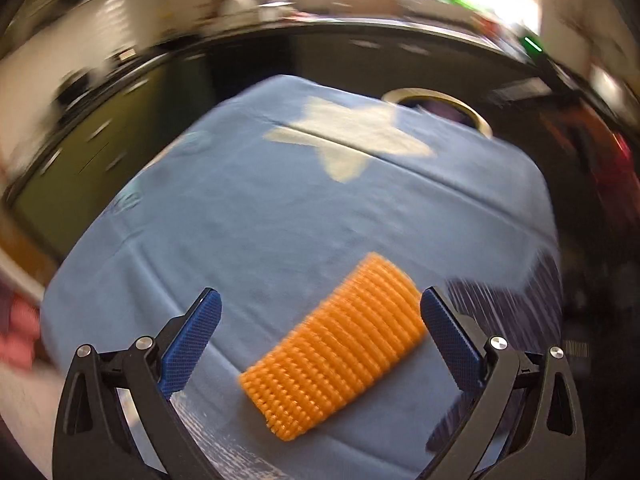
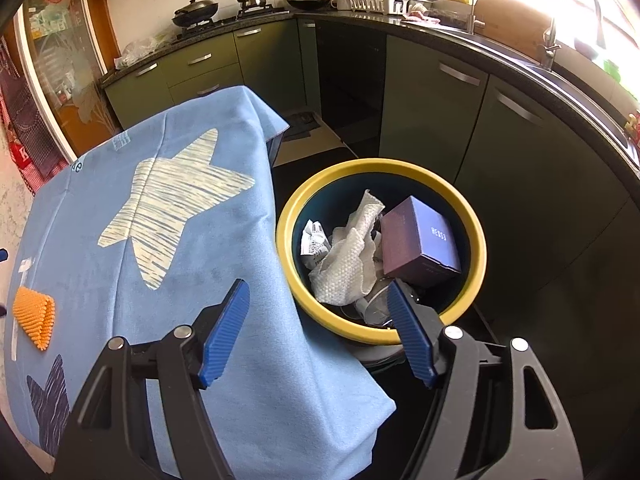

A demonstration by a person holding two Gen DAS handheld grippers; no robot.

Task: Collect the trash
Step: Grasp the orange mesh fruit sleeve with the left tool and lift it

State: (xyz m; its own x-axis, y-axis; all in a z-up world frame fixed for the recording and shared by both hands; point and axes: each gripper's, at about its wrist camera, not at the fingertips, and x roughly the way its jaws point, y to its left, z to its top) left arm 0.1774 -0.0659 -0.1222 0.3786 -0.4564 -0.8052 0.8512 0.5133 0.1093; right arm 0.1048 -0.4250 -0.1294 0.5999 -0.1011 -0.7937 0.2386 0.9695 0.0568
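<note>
Home kitchen: green cabinets (image 2: 432,104), stove with wok (image 2: 196,10), dish rack (image 2: 384,0), sink tap (image 2: 554,36)

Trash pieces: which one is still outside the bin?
The orange ribbed piece, lying on the blue star cloth between the open left claw. The purple box and white paper towel already sit inside the yellow-rimmed bin.

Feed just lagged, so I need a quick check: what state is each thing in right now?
Left tool: open, orange spiky sleeve between its fingers, not gripped.
Right tool: open, empty.
Orange spiky sleeve: lying on its side on the blue cloth.
Bin: uncovered, part full.
Purple box: in bin, tilted.
Paper towel: in bin, crumpled.
</note>
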